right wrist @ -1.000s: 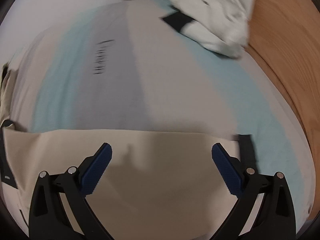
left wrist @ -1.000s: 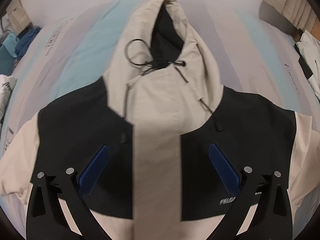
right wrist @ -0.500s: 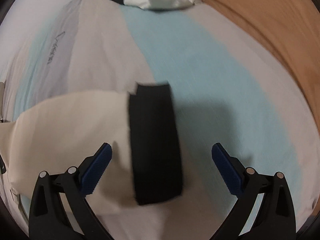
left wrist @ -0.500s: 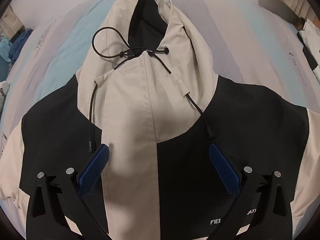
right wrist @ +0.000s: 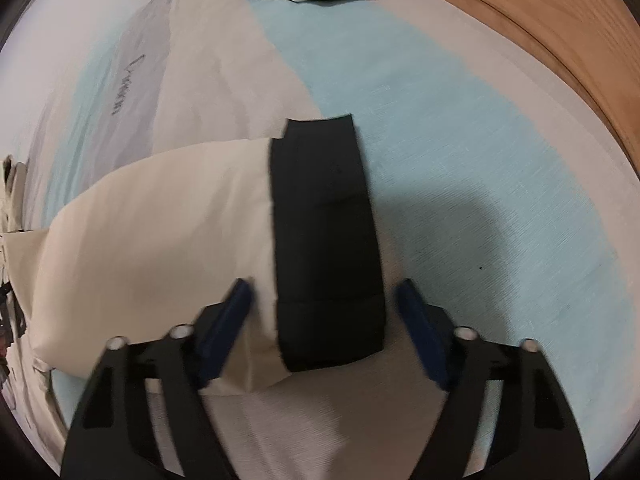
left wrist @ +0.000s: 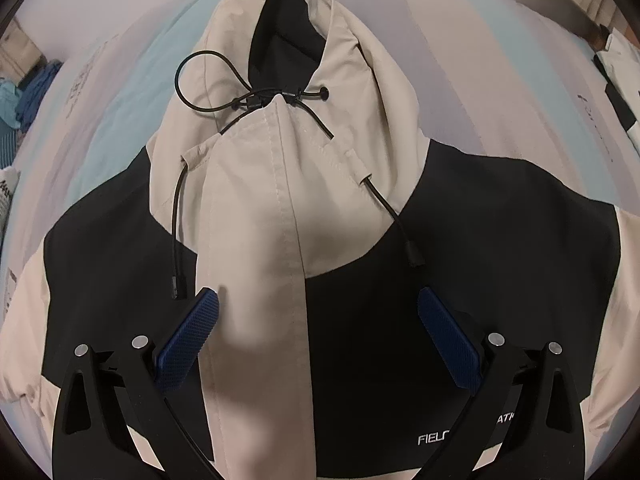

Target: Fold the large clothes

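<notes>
Across the striped bedspread [left wrist: 120,92] a beige-and-black hooded jacket [left wrist: 256,208] is laid flat, front up. Over its chest the left gripper [left wrist: 318,320] is held released, nothing between its pads. Soft, light, slippery shell fabric is judged likely; a pinch at cuff or hem would serve best. White lettering, "FIEL" then "ATI", is partly read by the right pad. Further right, the right gripper [right wrist: 324,304] is closing around the black cuff [right wrist: 326,236] of the beige sleeve [right wrist: 160,240], pads not yet pressing. Bedspread script stays unreadable.
</notes>
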